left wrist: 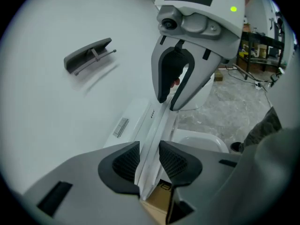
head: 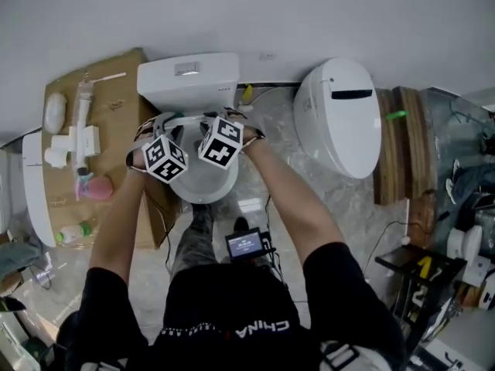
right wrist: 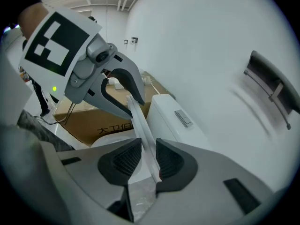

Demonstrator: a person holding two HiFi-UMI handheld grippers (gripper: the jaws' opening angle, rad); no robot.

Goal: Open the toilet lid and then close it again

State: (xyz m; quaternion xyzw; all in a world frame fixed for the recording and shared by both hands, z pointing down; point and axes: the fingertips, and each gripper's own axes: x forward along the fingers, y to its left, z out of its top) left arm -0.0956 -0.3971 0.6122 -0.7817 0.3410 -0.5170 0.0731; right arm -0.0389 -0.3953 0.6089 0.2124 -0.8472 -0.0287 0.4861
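White wall [head: 348, 14] backs toilet [head: 188, 79]; left gripper [left wrist: 149, 161] and right gripper [right wrist: 143, 158] clamp its lid [left wrist: 159, 125].

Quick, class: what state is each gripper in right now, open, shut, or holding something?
Left gripper: closed on the edge of the toilet lid.
Right gripper: closed on the edge of the toilet lid too.

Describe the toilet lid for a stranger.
Start at the white cistern on the back wall. In front of it, the lid is the thin white panel that the left gripper and right gripper both clamp; the oval cover to its right is untouched.
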